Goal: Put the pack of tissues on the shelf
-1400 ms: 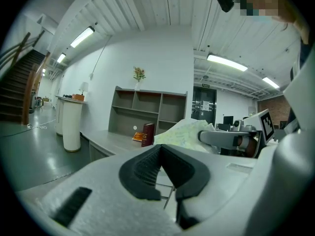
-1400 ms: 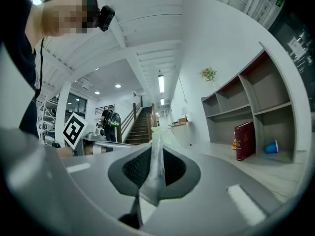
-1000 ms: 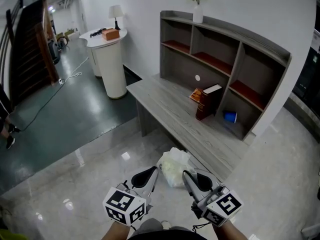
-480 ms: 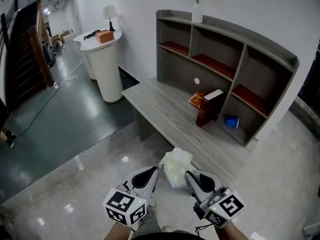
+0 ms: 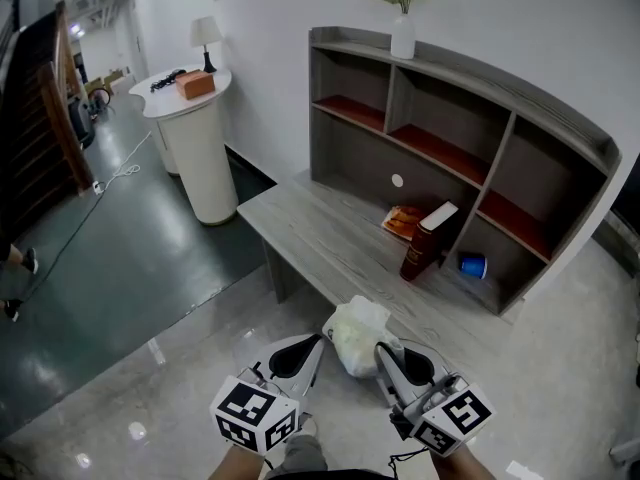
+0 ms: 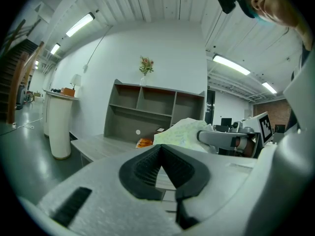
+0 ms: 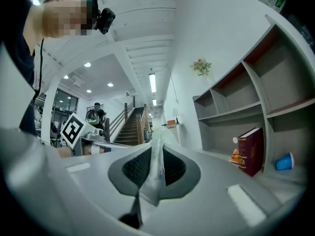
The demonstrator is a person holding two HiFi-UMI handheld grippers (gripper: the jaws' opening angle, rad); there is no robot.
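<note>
The pack of tissues (image 5: 356, 332), a crumpled white plastic pack, hangs low in the head view, just in front of the grey desk (image 5: 320, 238). My right gripper (image 5: 380, 350) is shut on a flap of its wrapper, and the film (image 7: 156, 178) shows pinched between the black pads. My left gripper (image 5: 316, 342) is beside the pack on its left, shut with nothing in it; its pads (image 6: 147, 168) meet at the tips. From the left gripper view the pack (image 6: 183, 132) bulges to the right. The grey shelf unit (image 5: 450, 158) stands on the desk's far side, with several open compartments.
A dark red book (image 5: 425, 240) leans upright in the lower shelf bay, with an orange item (image 5: 403, 220) behind it and a blue cup (image 5: 470, 264) to its right. A vase of flowers (image 5: 403, 30) tops the shelf. A white round pedestal (image 5: 195, 138) stands at the left.
The view has drifted nearer to the desk and shelf. Both grippers keep their places low in the frame, and the right one still holds the pack.
</note>
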